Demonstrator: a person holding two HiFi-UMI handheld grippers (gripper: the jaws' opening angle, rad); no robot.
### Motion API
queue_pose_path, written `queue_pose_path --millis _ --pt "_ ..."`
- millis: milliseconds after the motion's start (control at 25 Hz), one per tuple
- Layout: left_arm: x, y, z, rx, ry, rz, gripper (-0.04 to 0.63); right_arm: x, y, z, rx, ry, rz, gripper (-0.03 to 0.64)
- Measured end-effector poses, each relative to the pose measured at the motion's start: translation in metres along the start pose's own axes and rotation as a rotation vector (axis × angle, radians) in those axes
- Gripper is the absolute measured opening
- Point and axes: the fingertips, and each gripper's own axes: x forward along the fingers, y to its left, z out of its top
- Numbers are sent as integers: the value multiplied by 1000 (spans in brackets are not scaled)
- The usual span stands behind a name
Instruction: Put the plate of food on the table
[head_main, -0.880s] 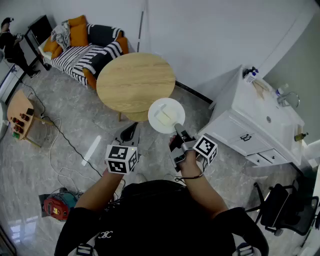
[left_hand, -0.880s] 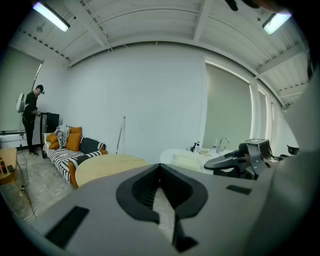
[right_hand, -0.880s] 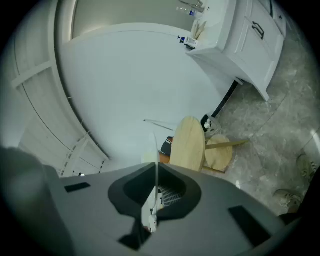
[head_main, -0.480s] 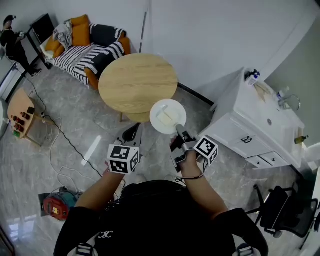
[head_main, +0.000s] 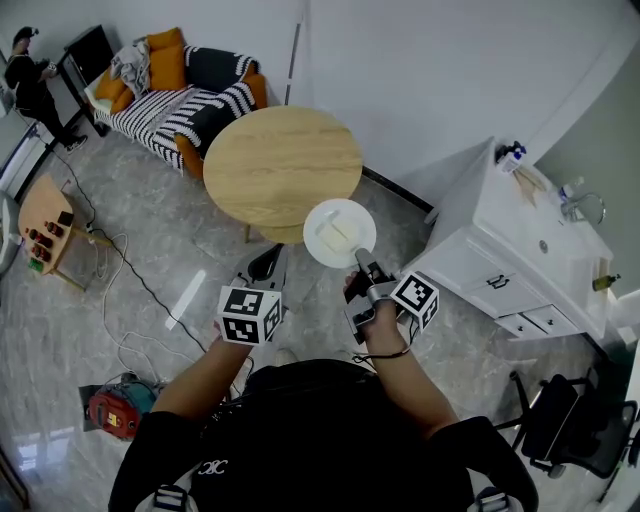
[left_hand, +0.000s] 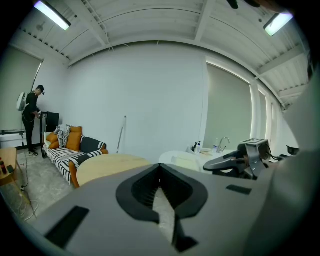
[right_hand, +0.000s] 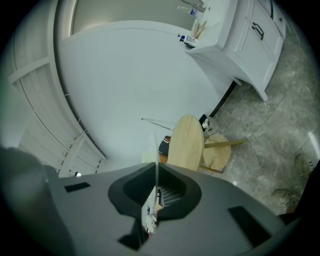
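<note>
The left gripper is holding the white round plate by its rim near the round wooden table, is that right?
No, the right gripper holds the white round plate by its rim near the round wooden table. The head view shows it, and the right gripper view shows the rim between those jaws. The left gripper is empty.

Both forearms reach forward from the torso, elbows bent. The left hand-held gripper rides low at the left, jaws pressed together with nothing between them, pointing ahead. The right hand wraps its hand-held gripper, which sits just to the right of the left one and slightly ahead. Its jaws are clamped edge-on over the near rim of the plate, carried out beyond the tips.
</note>
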Motion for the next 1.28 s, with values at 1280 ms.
queue_pose_path --millis 1280 --pt "-25 64 -4 7 -7 -63 8 22 17 -56 -5 -73 17 20"
